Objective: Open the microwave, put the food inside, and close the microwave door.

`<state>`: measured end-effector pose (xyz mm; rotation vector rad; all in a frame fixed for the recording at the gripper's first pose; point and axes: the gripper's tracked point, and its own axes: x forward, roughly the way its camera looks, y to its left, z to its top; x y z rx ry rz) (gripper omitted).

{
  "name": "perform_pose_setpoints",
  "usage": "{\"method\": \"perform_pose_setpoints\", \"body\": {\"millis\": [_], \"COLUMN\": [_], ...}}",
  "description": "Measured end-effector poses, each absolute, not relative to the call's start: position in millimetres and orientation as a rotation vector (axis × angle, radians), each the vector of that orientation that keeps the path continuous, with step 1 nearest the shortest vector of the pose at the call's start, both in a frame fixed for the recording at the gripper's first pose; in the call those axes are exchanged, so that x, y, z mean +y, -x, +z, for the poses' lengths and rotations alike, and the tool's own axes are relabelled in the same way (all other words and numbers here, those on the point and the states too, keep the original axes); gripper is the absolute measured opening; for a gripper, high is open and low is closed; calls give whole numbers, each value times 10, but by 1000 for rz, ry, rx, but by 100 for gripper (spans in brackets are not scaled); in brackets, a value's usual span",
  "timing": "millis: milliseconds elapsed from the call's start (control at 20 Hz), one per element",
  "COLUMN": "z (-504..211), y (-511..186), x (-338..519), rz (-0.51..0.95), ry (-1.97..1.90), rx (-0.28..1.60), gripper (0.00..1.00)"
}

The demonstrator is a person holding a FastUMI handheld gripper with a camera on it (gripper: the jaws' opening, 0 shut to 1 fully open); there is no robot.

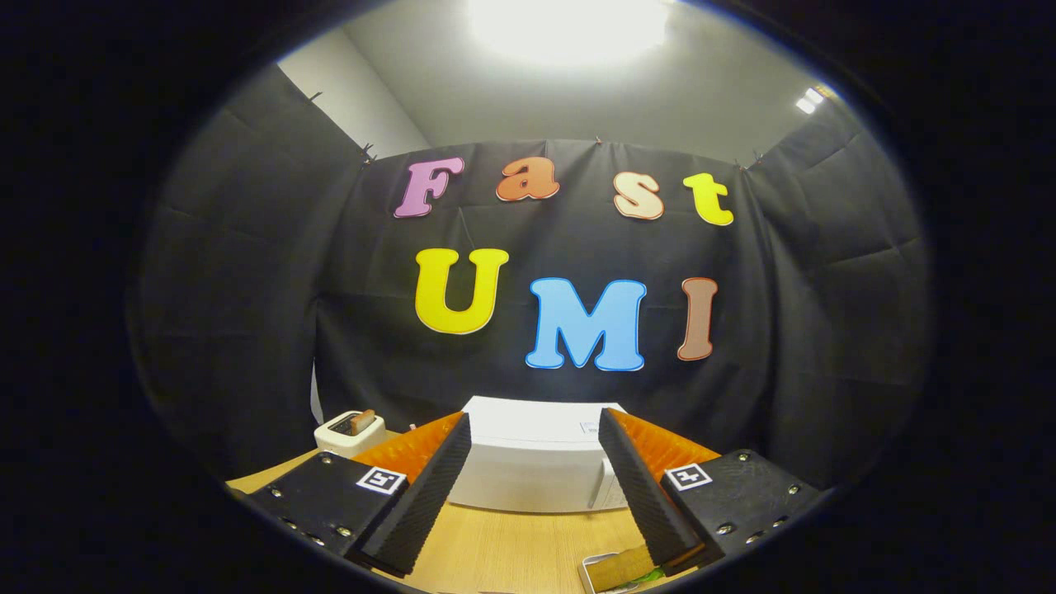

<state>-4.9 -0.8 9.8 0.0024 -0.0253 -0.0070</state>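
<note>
In the gripper view, we hold the claw (535,487) above the tabletop (511,549) with its fingers spread wide and nothing between them. Beyond the fingers, framed in the gap, sits the white microwave (532,454) against the booth wall, its door closed as far as we can tell. To its left stands a toaster (351,431) with a slice of bread in the slot. Just below the right finger lies a tray (596,569) with food (620,568) in it, partly hidden by that finger.

We judge we are at the very first step: the door is not yet opened and the food waits on the tabletop. Next we need to bring the claw forward to the door's right side, where the handle seems to be, and pull.
</note>
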Motion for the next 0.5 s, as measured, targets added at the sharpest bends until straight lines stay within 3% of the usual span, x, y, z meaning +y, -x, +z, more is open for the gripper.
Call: {"method": "perform_pose_setpoints", "body": {"millis": [500], "z": [-100], "y": [-104], "x": [-27], "rz": [20], "ry": [-19], "rx": [-9], "gripper": [98]}}
